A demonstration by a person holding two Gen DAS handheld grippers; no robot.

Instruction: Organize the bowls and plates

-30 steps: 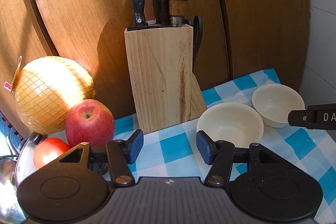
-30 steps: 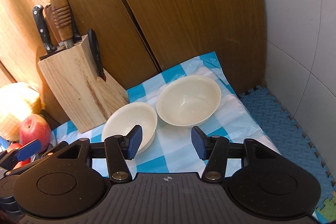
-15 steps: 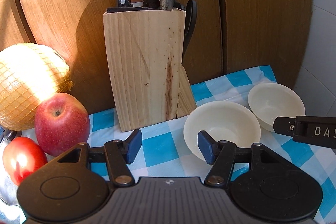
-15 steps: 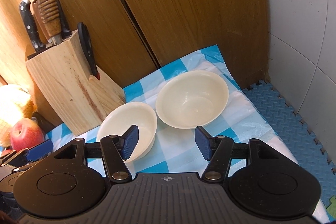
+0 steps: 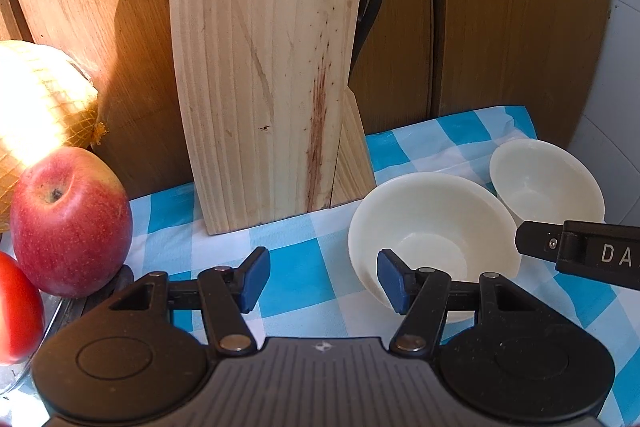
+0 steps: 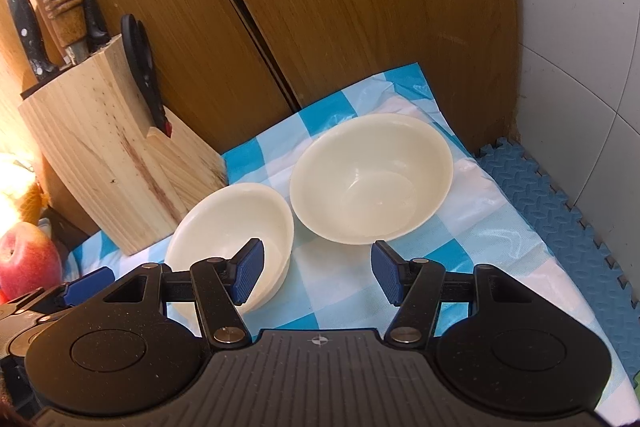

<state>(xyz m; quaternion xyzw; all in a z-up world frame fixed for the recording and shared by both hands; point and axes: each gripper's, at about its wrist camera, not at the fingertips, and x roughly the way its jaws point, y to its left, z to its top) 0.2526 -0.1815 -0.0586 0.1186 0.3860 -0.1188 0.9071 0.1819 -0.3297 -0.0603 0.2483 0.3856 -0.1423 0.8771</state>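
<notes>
Both of our hand-held grippers have come lower and closer. Our left hand-held gripper (image 5: 322,281) and right hand-held gripper (image 6: 316,273) gape empty, the right freshly widened. Two bowls, near (image 6: 230,227) and far (image 6: 370,177), sit unstacked on the checkered cloth (image 6: 344,279). Nothing is sorted yet.

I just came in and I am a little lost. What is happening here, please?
A person holds two grippers over a checked cloth with two cream bowls. The left gripper and right gripper are open and hold nothing. The smaller bowl lies beside the knife block, the larger bowl to its right. Neither is grasped yet.
</notes>
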